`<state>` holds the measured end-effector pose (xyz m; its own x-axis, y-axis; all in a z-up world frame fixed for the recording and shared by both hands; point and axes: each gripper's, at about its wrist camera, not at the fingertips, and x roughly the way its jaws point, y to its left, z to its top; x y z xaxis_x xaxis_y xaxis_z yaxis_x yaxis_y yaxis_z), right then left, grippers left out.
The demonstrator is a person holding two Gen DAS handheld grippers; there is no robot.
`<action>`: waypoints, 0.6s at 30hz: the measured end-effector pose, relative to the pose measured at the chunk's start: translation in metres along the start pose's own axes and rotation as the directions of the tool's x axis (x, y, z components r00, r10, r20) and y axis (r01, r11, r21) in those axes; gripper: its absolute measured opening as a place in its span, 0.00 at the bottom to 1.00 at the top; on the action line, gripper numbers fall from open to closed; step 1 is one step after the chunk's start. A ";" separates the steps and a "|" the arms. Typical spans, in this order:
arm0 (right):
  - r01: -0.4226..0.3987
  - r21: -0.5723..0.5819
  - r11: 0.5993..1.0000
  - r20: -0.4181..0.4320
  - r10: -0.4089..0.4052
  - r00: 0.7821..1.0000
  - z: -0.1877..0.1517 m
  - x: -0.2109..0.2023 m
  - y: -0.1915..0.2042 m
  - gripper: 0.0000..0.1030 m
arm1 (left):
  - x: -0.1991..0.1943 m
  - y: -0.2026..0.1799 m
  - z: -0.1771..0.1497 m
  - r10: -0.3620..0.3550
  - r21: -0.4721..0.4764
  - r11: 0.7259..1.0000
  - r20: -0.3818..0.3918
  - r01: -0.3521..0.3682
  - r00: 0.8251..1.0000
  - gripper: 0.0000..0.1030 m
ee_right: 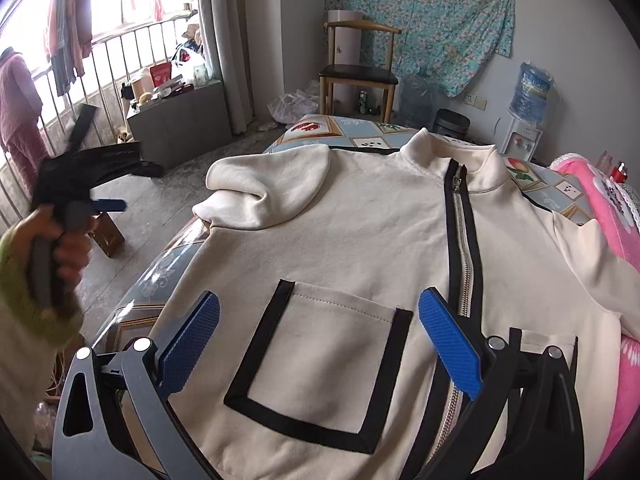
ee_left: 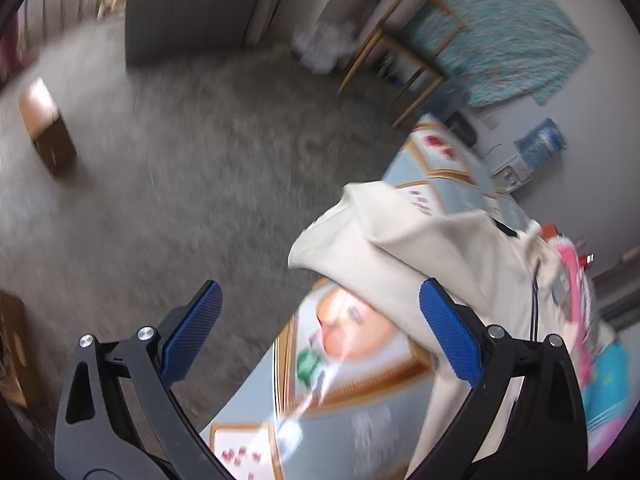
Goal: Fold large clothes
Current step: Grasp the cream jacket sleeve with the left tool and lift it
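Jacket: a cream zip-up jacket point(ee_right: 360, 240) is lying front-up across the bed point(ee_right: 344, 130), its collar pointing toward the far wall and its hem lying nearest the right wrist camera.
Zip: a metal zipper point(ee_right: 460, 240) with black edging is running from the collar down toward the hem, closed along the length that is showing.
Pocket: a black-trimmed patch pocket point(ee_right: 324, 360) is sitting on the jacket front, directly between the right tool's blue pads.
Sleeve: one sleeve point(ee_right: 272, 188) is lying folded inward over the chest on the window side; the other is trailing off toward a pink blanket point(ee_right: 612, 216).
Right gripper point(ee_right: 320, 348): it is hovering just above the lower jacket front with its jaws spread wide and nothing between them.
Left gripper point(ee_left: 320, 328): it is standing wide apart and empty, off the edge of the bed, with grey floor point(ee_left: 200, 160) under one pad and the patterned bed cover under the other; this view is motion-blurred.
Left hand point(ee_right: 60, 248): in the right wrist view, a hand in a green cuff is gripping the left tool's handle beside the bed, clear of the jacket.
Surroundings: a wooden chair point(ee_right: 360, 76) is standing beyond the bed, and a water dispenser point(ee_right: 524, 120) is standing against the wall.
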<state>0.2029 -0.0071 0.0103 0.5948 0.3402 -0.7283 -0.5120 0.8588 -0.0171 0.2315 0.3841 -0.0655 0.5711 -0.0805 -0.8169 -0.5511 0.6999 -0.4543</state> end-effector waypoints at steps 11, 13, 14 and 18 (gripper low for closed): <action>0.014 0.079 0.997 -0.056 -0.010 0.998 0.001 0.024 -0.023 0.94 | 0.190 0.098 0.014 -0.332 -0.651 0.758 -0.345 0.031 0.878 0.93; 0.025 0.067 0.997 -0.050 -0.021 0.999 0.002 0.026 -0.023 0.94 | 0.205 0.106 -0.002 -0.364 -0.700 0.713 -0.345 0.021 0.865 0.93; 0.035 0.058 0.998 -0.052 -0.032 0.998 0.002 0.029 -0.023 0.94 | 0.214 0.109 -0.011 -0.400 -0.727 0.686 -0.337 0.034 0.852 0.92; 0.060 0.053 0.997 -0.084 -0.056 0.995 0.002 0.037 -0.027 0.94 | 0.241 0.111 -0.028 -0.521 -0.812 0.581 -0.312 0.062 0.795 0.75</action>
<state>0.2398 -0.0173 -0.0146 0.5682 0.2582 -0.7814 -0.4416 0.8968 -0.0249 0.2909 0.4223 -0.3224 0.5510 -0.6499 -0.5235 -0.7786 -0.1746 -0.6028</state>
